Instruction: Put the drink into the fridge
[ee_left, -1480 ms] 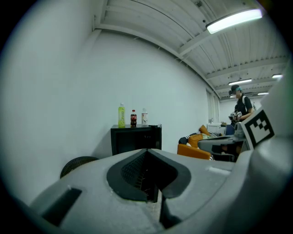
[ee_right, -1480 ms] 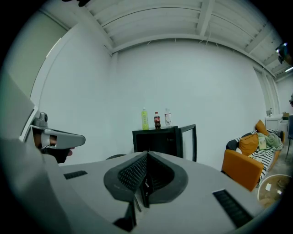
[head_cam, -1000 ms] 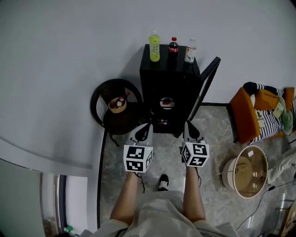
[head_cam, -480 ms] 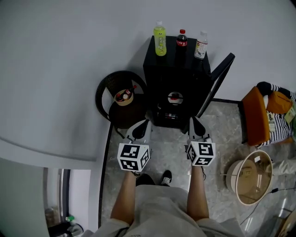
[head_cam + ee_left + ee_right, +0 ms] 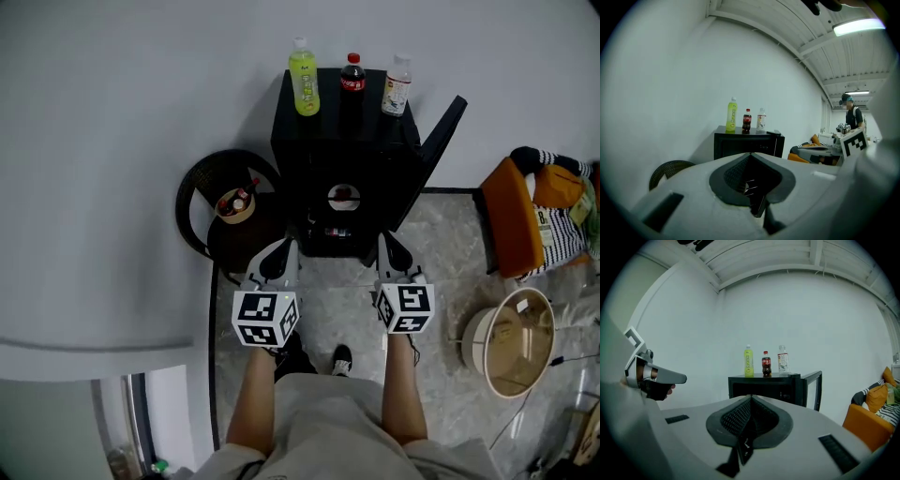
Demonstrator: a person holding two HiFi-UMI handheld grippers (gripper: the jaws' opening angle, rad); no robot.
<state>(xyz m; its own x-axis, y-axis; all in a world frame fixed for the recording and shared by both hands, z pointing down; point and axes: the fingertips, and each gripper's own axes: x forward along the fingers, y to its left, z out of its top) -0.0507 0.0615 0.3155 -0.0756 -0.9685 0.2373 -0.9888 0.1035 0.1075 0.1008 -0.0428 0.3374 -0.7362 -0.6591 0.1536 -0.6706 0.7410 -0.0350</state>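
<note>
A plain white wall [image 5: 141, 112] runs behind everything, matte and bare, and the floor [image 5: 333, 295] is mottled grey stone. Against the wall stands the fridge [image 5: 342, 155], a small black box with hard square edges. Its door [image 5: 439, 141] is swung wide open to the right. On its flat top three drinks stand upright in a row: a yellow-green bottle [image 5: 303, 82] at the left, a dark cola bottle [image 5: 352, 80] with a red cap in the middle, and a clear bottle [image 5: 397, 86] with a white cap at the right. None of them is inside.

My left tongs [image 5: 280, 255] and right tongs [image 5: 392, 255] point at the fridge front, near it but not touching. Both have their ribbed black pads pressed together on nothing.

Left of the fridge sits a round dark wicker chair [image 5: 185, 211], woven and hooped, with a small bowl [image 5: 234, 204] on its seat. To the right lies an orange cushion [image 5: 506, 220]. Nearer me there is a round thing with a pale wooden rim [image 5: 511, 342] (a stool or a tray, I can't tell which).
</note>
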